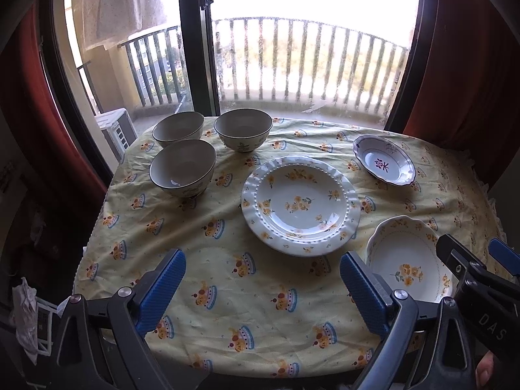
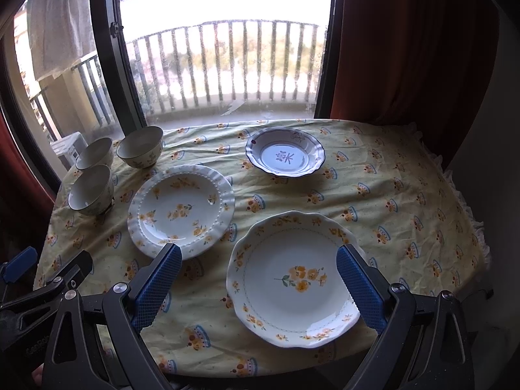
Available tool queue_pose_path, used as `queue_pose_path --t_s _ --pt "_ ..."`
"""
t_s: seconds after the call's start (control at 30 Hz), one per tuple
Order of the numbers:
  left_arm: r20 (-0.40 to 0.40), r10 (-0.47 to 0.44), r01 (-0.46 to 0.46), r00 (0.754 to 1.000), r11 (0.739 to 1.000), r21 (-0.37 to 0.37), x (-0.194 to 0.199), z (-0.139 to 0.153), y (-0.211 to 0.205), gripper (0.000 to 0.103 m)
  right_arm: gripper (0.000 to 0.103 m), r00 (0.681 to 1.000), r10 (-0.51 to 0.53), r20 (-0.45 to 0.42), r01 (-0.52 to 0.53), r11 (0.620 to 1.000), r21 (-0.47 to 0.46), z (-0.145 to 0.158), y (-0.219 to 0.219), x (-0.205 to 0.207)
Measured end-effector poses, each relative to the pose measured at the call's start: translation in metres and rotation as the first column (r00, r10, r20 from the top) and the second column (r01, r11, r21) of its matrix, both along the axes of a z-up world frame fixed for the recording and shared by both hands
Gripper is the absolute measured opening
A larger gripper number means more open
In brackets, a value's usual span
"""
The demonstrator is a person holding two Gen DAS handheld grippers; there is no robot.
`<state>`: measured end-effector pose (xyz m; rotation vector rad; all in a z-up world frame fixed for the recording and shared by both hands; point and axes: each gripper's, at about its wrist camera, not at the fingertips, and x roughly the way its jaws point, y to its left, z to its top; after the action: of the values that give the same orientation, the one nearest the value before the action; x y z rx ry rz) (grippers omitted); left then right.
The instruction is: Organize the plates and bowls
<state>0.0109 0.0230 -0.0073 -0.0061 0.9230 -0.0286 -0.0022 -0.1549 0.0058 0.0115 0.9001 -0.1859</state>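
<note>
Three cream bowls [image 1: 182, 167] [image 1: 178, 127] [image 1: 243, 129] stand grouped at the table's far left. In the middle lies a beaded-rim plate [image 1: 300, 204] with yellow flowers. A small blue-rimmed plate [image 1: 385, 159] sits at the far right, and a scalloped flowered plate [image 2: 292, 279] lies near the front right. My left gripper [image 1: 263, 256] hovers open over bare cloth in front of the beaded plate. My right gripper [image 2: 260, 249] is open above the scalloped plate's near-left part, holding nothing.
A yellow patterned tablecloth [image 1: 227, 292] covers the table, which stands against a window with a dark frame [image 1: 198, 48] and balcony railing beyond. Red curtains [image 2: 406, 48] hang on both sides. The table's front edge runs just under the grippers.
</note>
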Motion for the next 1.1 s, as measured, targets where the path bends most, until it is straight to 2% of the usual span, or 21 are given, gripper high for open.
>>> queue_pose_path --t_s 1.1 --pt "0.009 0.003 -0.003 1.0 1.0 0.019 -0.0043 0.0022 -0.0026 0.096 0.098 1.0 -0.007 0.004 0.007 1.0 -0.013 0.0001 0.0017 -0.0055"
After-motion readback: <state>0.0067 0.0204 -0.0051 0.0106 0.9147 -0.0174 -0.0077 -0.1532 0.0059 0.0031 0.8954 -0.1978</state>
